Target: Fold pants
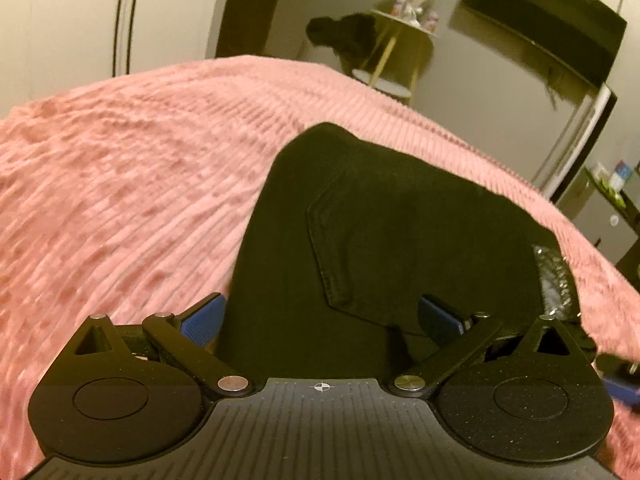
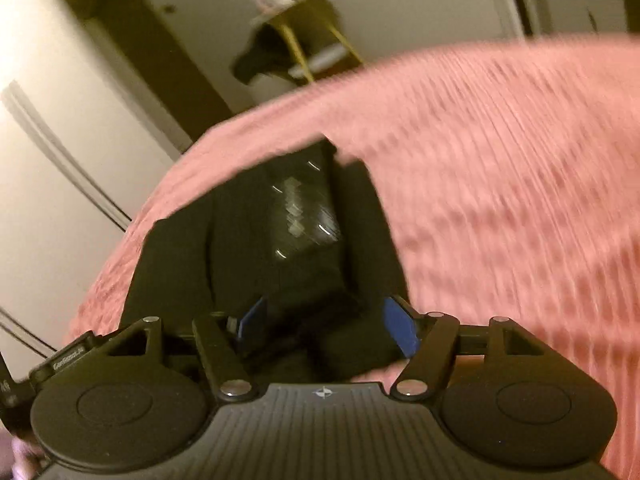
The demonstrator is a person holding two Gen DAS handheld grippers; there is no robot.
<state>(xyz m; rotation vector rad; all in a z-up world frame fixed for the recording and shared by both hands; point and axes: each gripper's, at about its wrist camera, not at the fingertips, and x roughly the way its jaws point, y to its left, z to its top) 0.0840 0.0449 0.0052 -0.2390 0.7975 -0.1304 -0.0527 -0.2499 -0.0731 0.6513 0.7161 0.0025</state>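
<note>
Black pants (image 1: 380, 216) lie folded on a pink ribbed bedspread (image 1: 132, 176), back pocket up, a shiny label at their right edge. My left gripper (image 1: 320, 316) is open, its blue pads on either side of the near edge of the pants. In the right wrist view the pants (image 2: 256, 240) lie on the same bedspread (image 2: 500, 200), blurred by motion. My right gripper (image 2: 326, 328) is open over the near edge of the pants, its blue pads spread apart. Whether either gripper touches the fabric is hidden.
Beyond the bed stands a small gold-legged side table (image 1: 400, 48) with dark clothing draped on it (image 1: 344, 36). A dark screen (image 1: 540, 28) hangs on the wall at right. White wardrobe doors (image 1: 80, 16) stand at left.
</note>
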